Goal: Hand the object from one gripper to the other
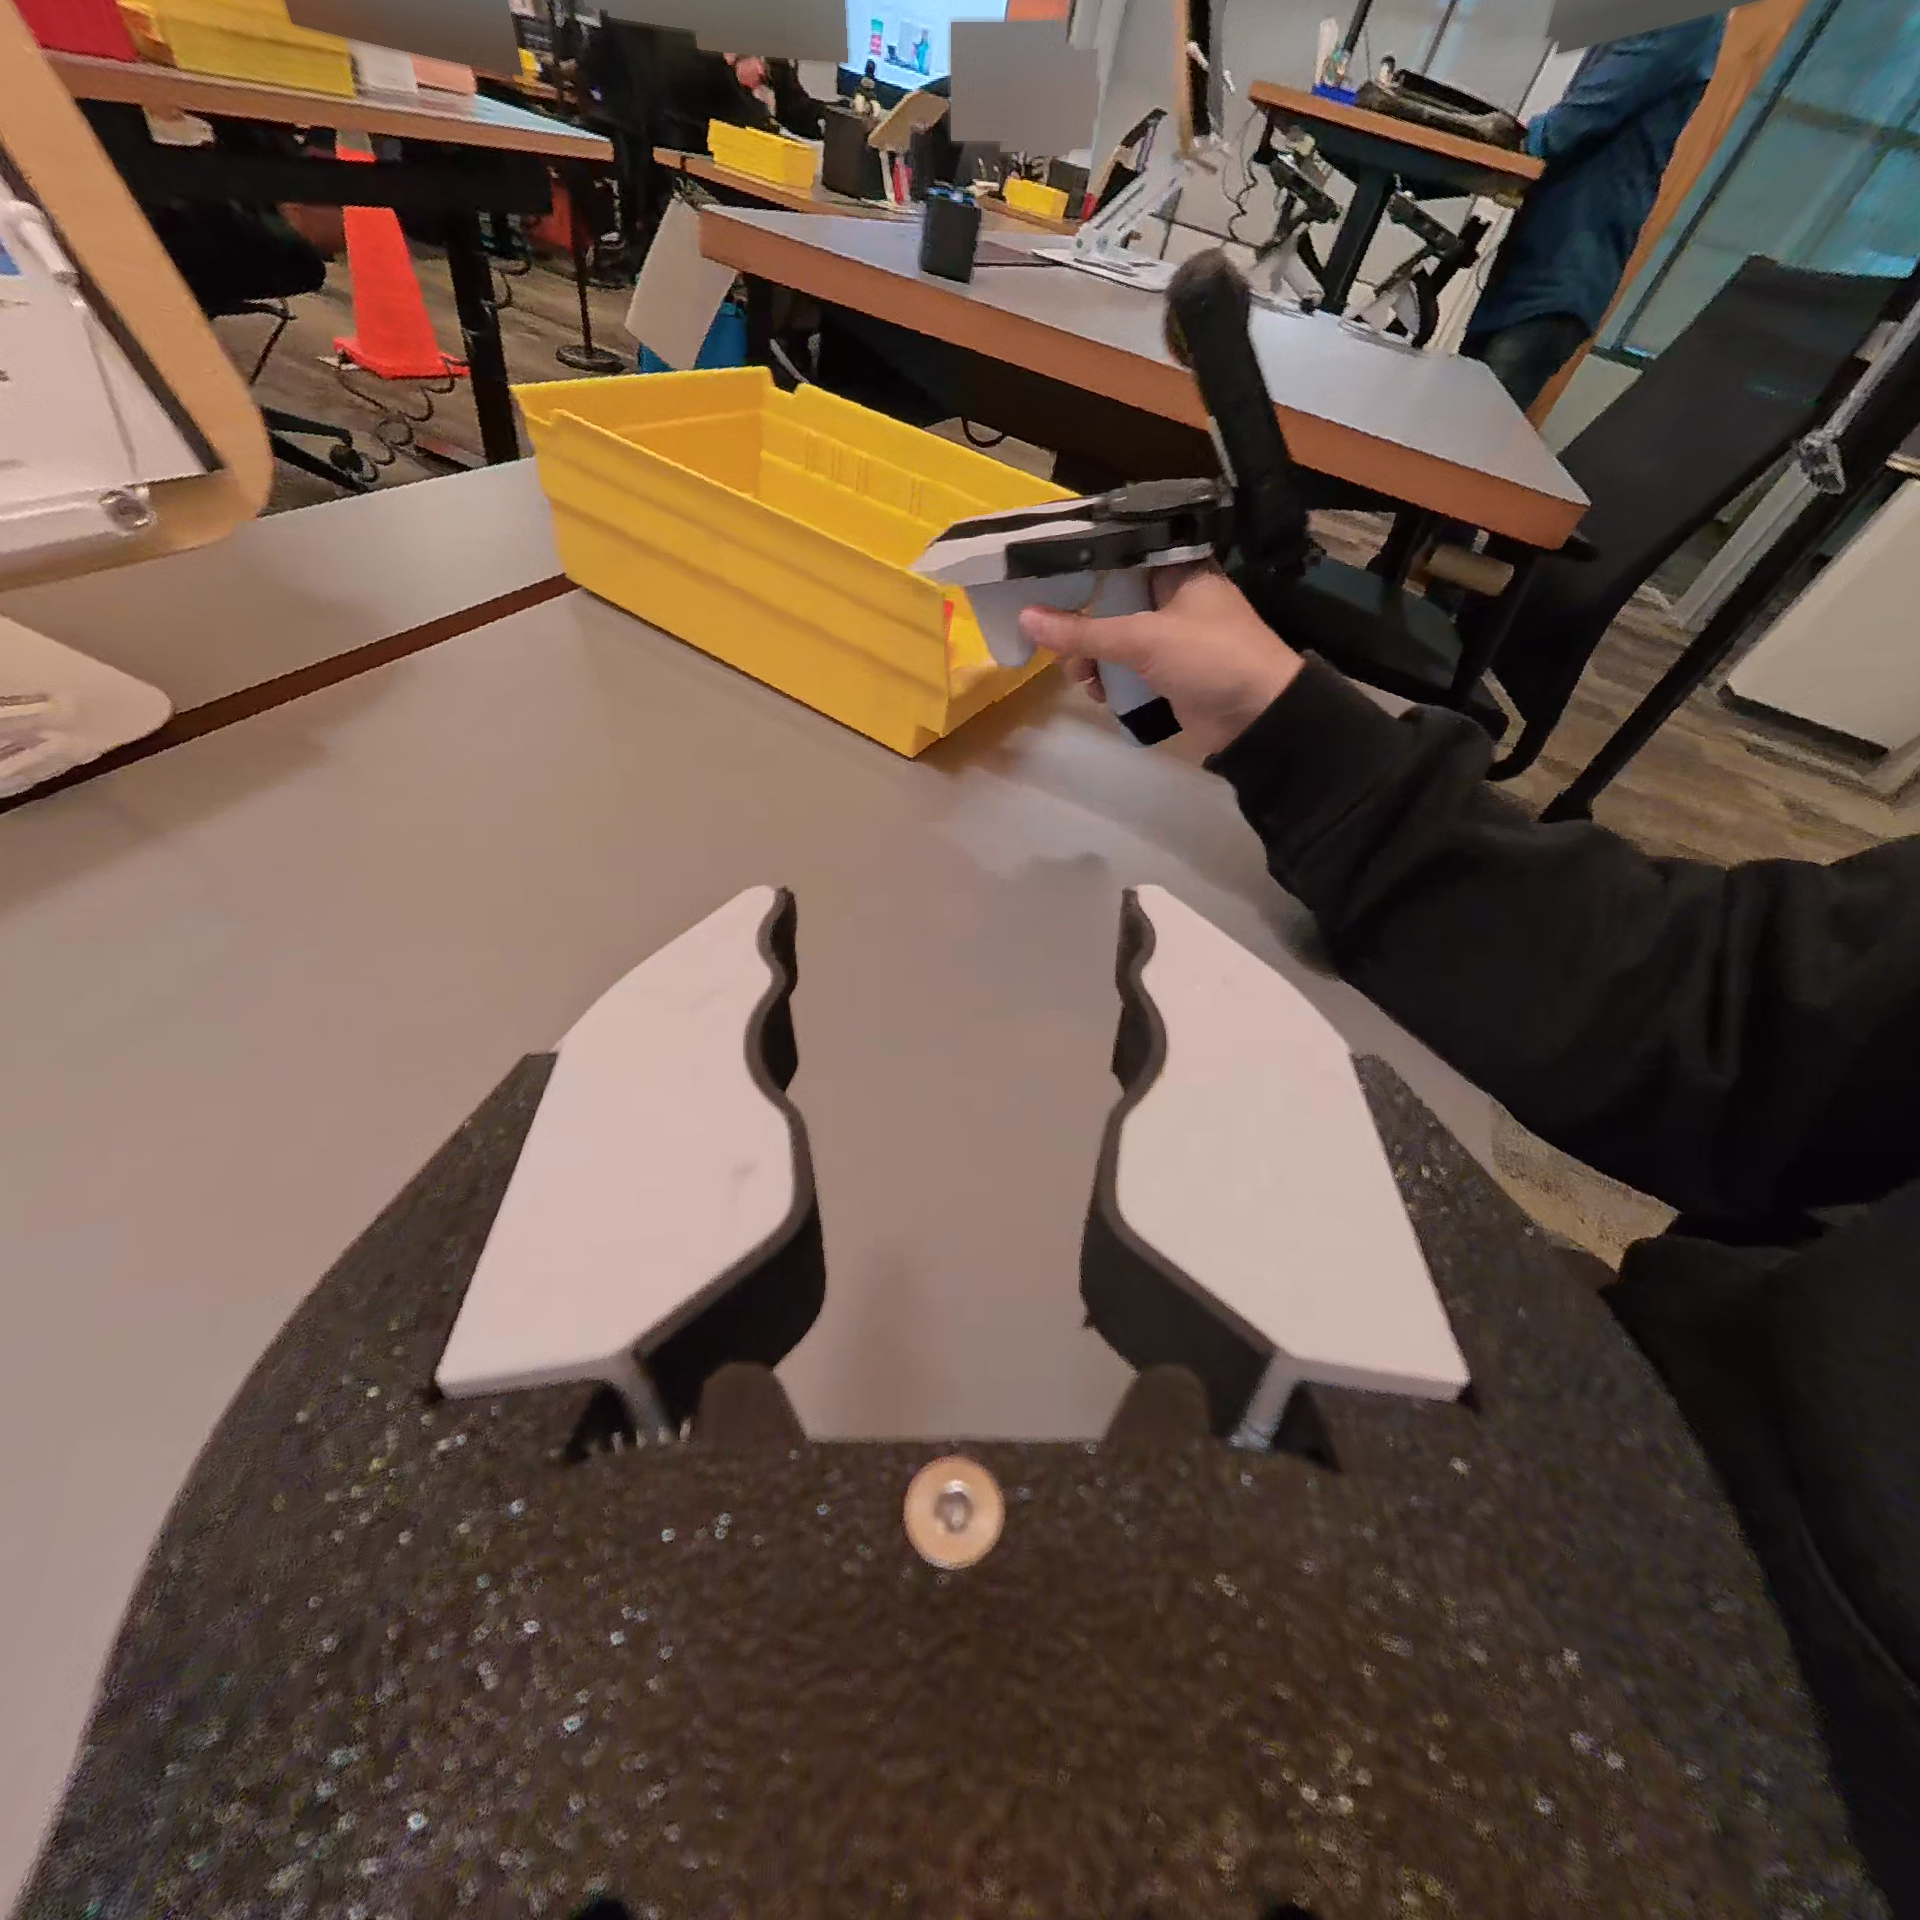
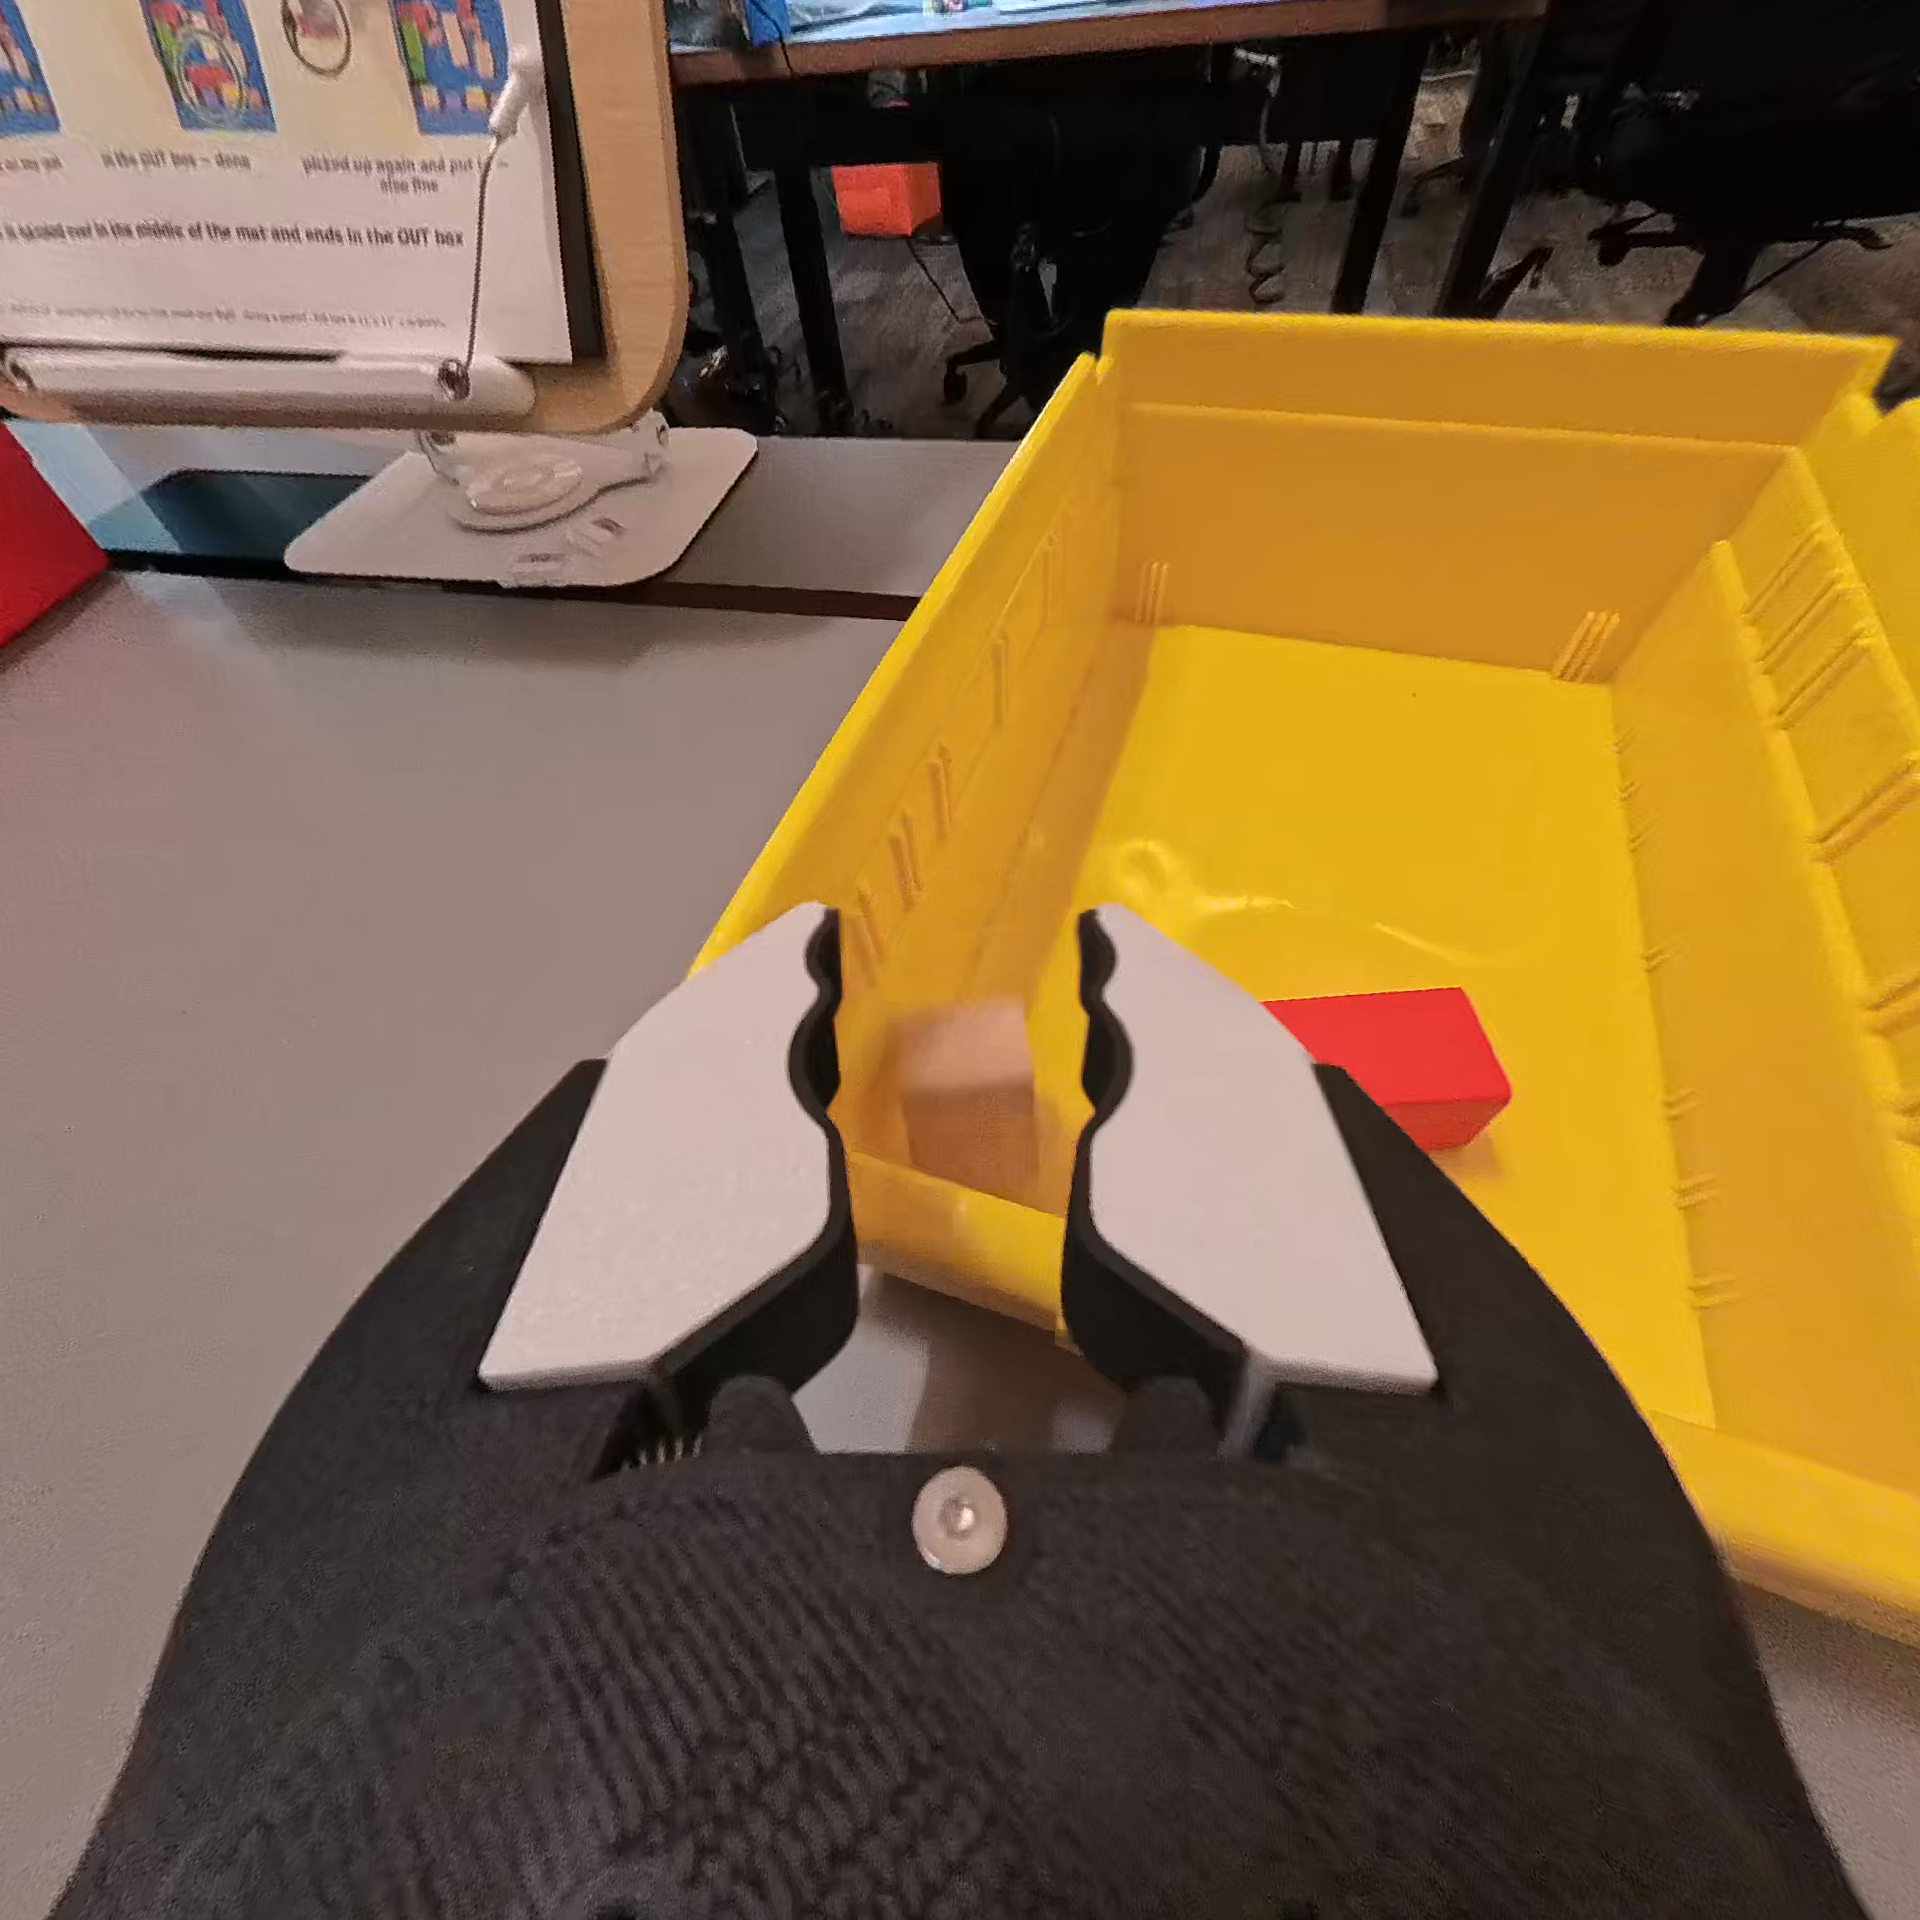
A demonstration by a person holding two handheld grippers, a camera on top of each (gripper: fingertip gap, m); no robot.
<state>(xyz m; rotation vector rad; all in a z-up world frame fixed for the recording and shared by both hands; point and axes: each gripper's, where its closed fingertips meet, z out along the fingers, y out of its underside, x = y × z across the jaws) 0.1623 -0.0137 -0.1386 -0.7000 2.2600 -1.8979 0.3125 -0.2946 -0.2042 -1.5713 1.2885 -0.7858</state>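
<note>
Looking from big to small: a busy room, with more desks and yellow bins far off at 12 o'clock, an orange cone (image 1: 390, 301) on the floor at 11 o'clock.

Below that, a wide grey table (image 1: 436, 883), flat and smooth, likely a bit slippery.

On the table at 12 o'clock, a yellow bin (image 2: 1455, 790) with tall hard walls.

Inside the bin at 3 o'clock, a red block (image 2: 1392, 1060), lying flat.

Closer, at 6 o'clock in the bin, a small wooden block (image 2: 966, 1101), blurry, seeming to drop or tumble by the near wall.

Right gripper (image 2: 951, 1029) over the bin's near edge, jaws spread, pads clear of the wooden block on both sides, so gripping nothing.

Left gripper (image 1: 956, 997) low over the bare table, jaws spread wide, nothing between.

Probably light, hard and stiff, that wooden block; not easy to break, maybe smooth enough to slip.

Best to pinch two flat sides across the middle, squarely, never on the corners.
</note>
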